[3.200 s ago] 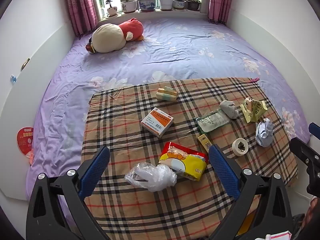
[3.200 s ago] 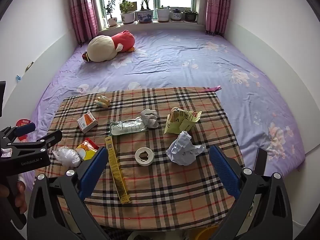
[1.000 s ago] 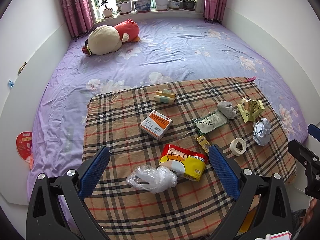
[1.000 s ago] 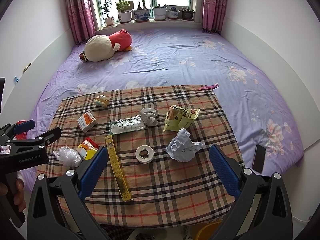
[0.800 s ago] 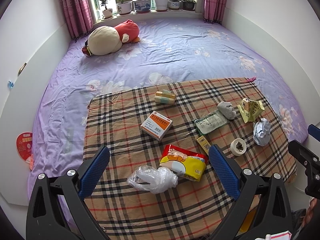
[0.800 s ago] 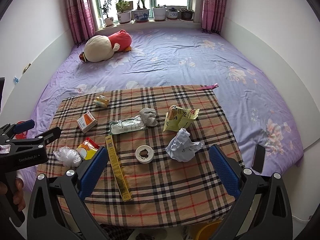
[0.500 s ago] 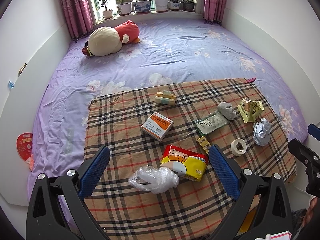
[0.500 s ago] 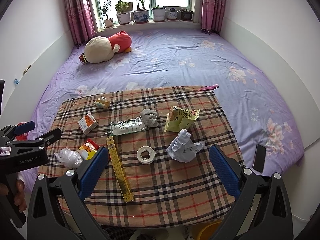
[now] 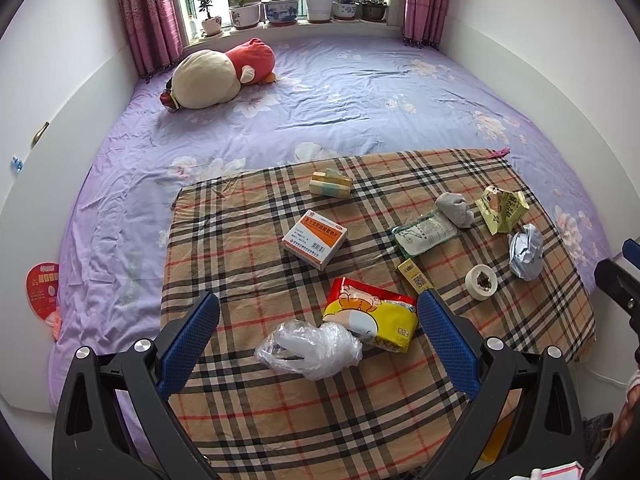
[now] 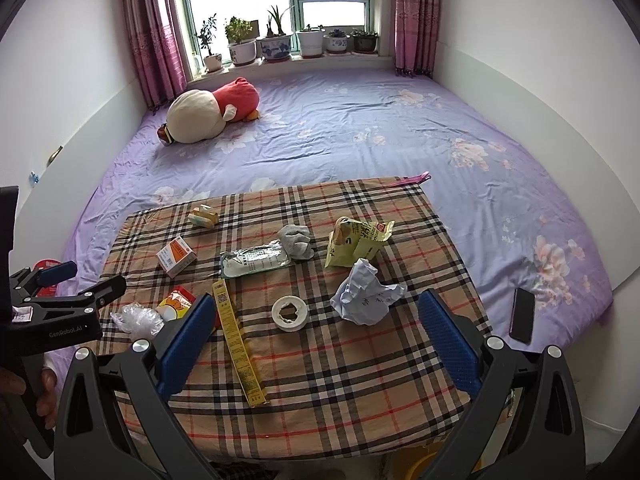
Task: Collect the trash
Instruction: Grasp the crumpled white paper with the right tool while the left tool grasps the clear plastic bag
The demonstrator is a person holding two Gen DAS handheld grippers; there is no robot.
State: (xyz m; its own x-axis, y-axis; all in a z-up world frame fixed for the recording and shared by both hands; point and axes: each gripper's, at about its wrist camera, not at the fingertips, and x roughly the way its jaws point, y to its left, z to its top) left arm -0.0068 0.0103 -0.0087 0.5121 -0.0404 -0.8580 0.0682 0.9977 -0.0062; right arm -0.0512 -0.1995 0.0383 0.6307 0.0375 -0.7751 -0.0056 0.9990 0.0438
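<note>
Trash lies on a plaid cloth (image 9: 248,248) (image 10: 360,380). My left gripper (image 9: 318,334) is open, above a crumpled clear plastic bag (image 9: 312,348) and a red-yellow snack packet (image 9: 372,318). An orange-white box (image 9: 316,238), a small green-yellow box (image 9: 330,185), a pouch (image 9: 424,234), a grey wad (image 9: 454,209) and a tape ring (image 9: 481,282) lie beyond. My right gripper (image 10: 316,326) is open, above the tape ring (image 10: 290,313), beside crumpled paper (image 10: 366,298), a long yellow box (image 10: 238,340) and a yellow wrapper (image 10: 356,240).
The cloth lies at the near end of a purple bed (image 9: 360,92). A plush toy (image 9: 216,74) lies near the window with potted plants (image 10: 280,42). A black phone (image 10: 522,314) lies on the bed's right edge. White walls stand on both sides.
Both grippers have tilted up and shifted slightly, so the trash sits a little lower in each view. Nothing on the cloth has moved.
</note>
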